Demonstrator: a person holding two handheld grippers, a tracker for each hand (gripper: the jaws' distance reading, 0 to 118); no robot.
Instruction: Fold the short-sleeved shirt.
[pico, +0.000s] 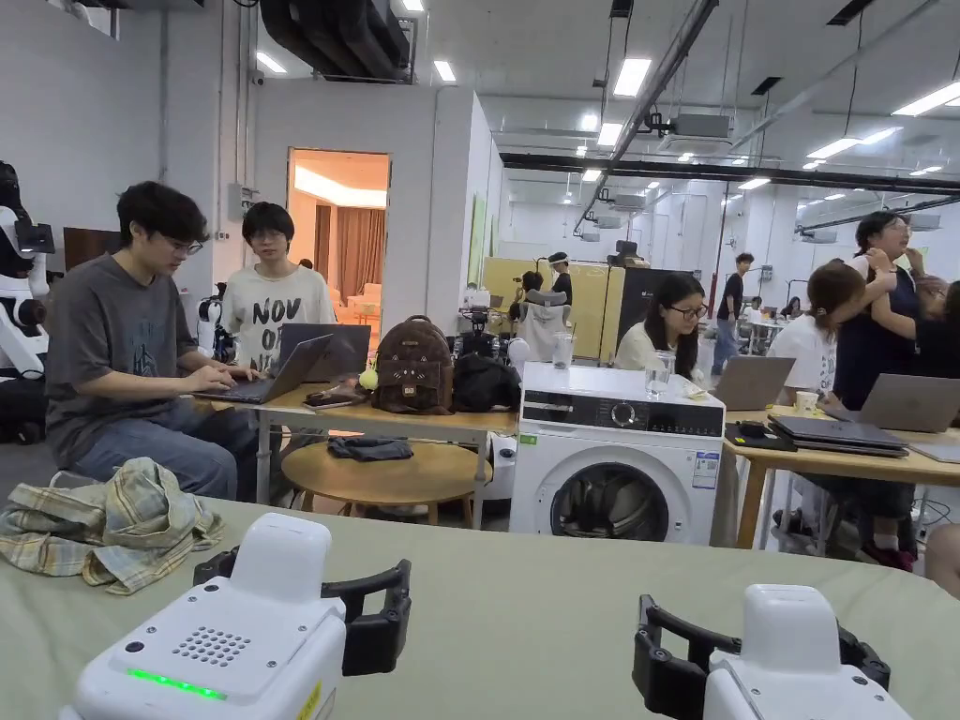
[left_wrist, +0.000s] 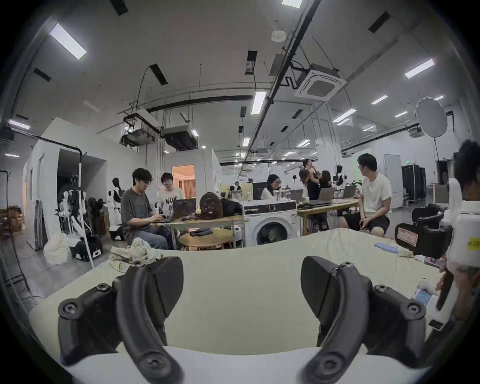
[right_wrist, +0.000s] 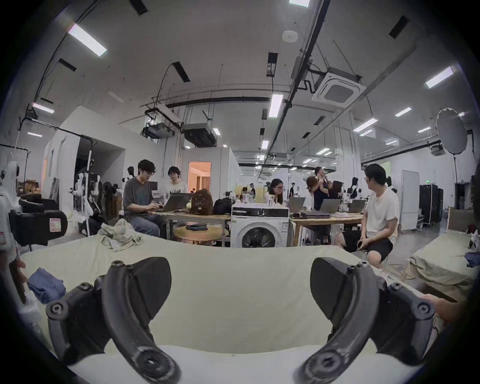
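Left claw (left_wrist: 241, 288) and right claw (right_wrist: 240, 288), both released with jaws spread wide and holding nothing, hover above the bare green-covered bench (pico: 525, 600). The plaid short-sleeved shirt (pico: 108, 525) lies crumpled at the bench's far left corner, well apart from both claws.

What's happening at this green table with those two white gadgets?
A person holds a white two-jaw gripper in each hand above a pale green cloth-covered table. The left gripper and the right gripper both have their jaws wide apart and hold nothing. The crumpled yellow-green plaid short-sleeved shirt lies in a heap at the table's far left corner, not yet touched or folded. Folding has not begun.
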